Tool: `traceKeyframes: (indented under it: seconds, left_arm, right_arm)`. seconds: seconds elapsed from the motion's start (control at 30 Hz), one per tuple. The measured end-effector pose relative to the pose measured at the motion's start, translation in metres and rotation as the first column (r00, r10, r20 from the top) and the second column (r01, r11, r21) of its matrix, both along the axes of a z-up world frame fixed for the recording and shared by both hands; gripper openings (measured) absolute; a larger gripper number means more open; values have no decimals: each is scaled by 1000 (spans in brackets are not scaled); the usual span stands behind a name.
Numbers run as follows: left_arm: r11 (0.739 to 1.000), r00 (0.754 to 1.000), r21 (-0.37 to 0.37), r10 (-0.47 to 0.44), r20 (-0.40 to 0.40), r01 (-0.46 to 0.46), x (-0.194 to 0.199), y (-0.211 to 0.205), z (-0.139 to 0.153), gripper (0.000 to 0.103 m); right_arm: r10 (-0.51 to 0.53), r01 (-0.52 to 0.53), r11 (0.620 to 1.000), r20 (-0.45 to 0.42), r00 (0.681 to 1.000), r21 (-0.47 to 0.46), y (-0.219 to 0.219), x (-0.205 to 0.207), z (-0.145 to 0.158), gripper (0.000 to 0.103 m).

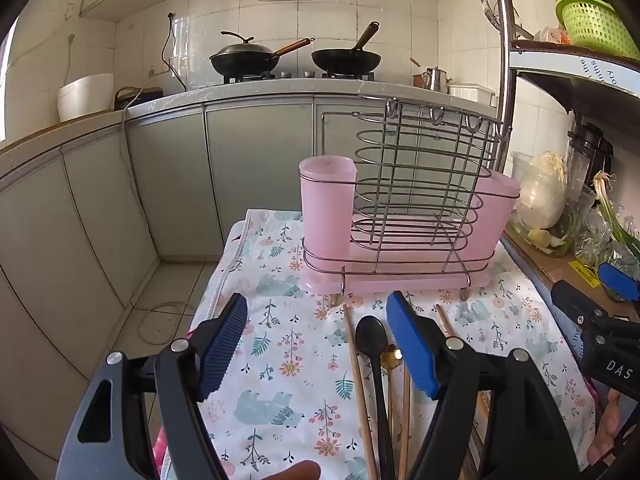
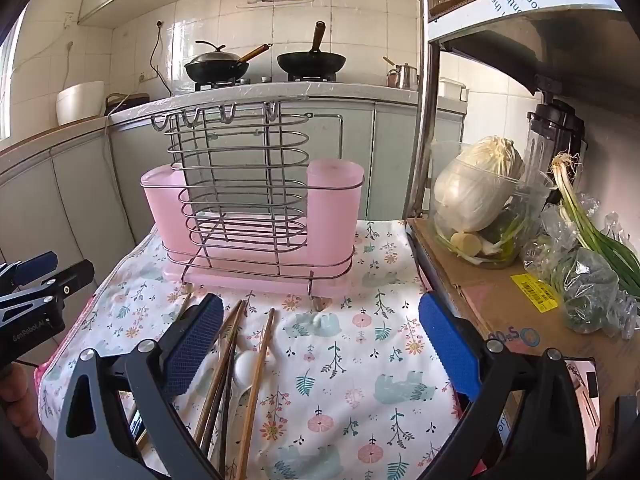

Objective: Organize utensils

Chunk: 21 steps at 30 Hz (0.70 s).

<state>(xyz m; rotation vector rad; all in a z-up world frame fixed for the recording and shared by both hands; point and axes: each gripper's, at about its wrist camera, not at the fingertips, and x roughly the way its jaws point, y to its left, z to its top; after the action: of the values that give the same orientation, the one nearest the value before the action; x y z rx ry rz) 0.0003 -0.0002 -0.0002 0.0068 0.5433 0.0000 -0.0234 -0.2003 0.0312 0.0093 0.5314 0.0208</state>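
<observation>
Left wrist view. Left gripper (image 1: pixel 316 344) low in frame, ribbed blue pads spread wide, nothing between them but cloth. Floral cotton cloth (image 1: pixel 280 344) with pale bears and flowers, covering the small table. At lower centre, just left of the right-hand pad: glossy black spoon (image 1: pixel 370 334), bowl rounded, handle running down the frame; slim wooden chopsticks (image 1: pixel 358 376) touching it on both sides; a small gold-coloured piece (image 1: pixel 391 354) just beside the spoon, too small to identify. Behind these, mid-frame: pink plastic utensil holder (image 1: pixel 326 208) with rounded cups at both ends, wrapped in a chrome wire rack (image 1: pixel 424 184) of stacked oval loops and hooks. At right edge, the other tool, black with a blue tip (image 1: pixel 618 282).

Right wrist view. Right gripper (image 2: pixel 320 348) at bottom, textured blue pads at their widest, gripping nothing. Chopsticks (image 2: pixel 256 364), wooden, thin, fanned at lower centre, partly under the left-hand pad; a white spoon (image 2: pixel 245 364), smooth and oval, lying among them. Pink holder (image 2: pixel 334 208) and wire rack (image 2: pixel 240 184) standing upright at centre on the cloth (image 2: pixel 360 360). Right of frame: clear plastic tub (image 2: pixel 492 224) holding a napa cabbage (image 2: pixel 476 184), on a flat cardboard box (image 2: pixel 492 304). Two black woks (image 2: pixel 312 62) on the stove, upper centre.
</observation>
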Motion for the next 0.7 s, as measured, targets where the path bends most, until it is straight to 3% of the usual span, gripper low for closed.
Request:
traceKeyframes:
  seconds: [0.7]
  left_arm:
    - [1000, 1000, -3, -2, 6, 2, 0, -5, 7, 71]
  right_arm:
    - [3, -3, 1000, -1, 1000, -1, 0, 0, 1, 99]
